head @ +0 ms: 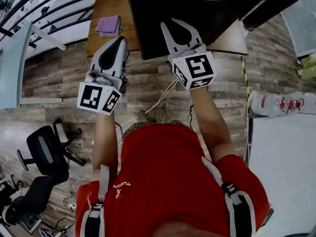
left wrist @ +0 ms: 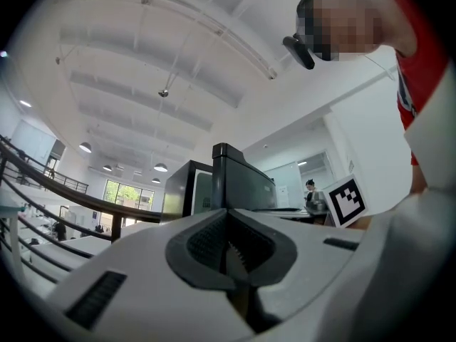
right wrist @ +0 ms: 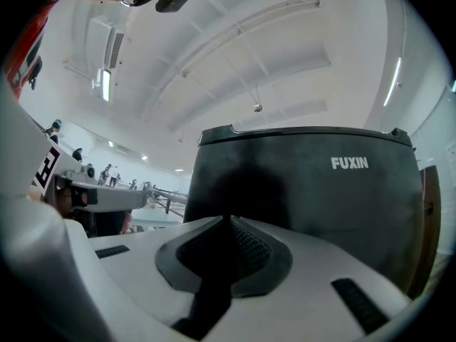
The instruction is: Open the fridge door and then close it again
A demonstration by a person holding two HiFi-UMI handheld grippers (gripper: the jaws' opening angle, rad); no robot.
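While both arms reach forward, the compact black fridge with the glossy front and white lettering stands on the brown wooden table directly ahead of the person, its front turned towards them and, as far as I can judge, closed. The left hand-held gripper is fully closed on nothing, its ridged pads meeting and its tip near the fridge's left corner. The right hand-held gripper faces the lettered front with its jaws drawn all but together, and nothing sits between them either; it does not seem to be touching the fridge.

I'd expect the door to be rigid and smooth, swinging on a hinge and probably held by a seal that resists at first and then lets go. No handle is visible from here, so the likeliest purchase is the door's free edge or the lip along its top. A sharp tug might drag the whole cabinet across the table. A folded purple cloth lies to the fridge's left.
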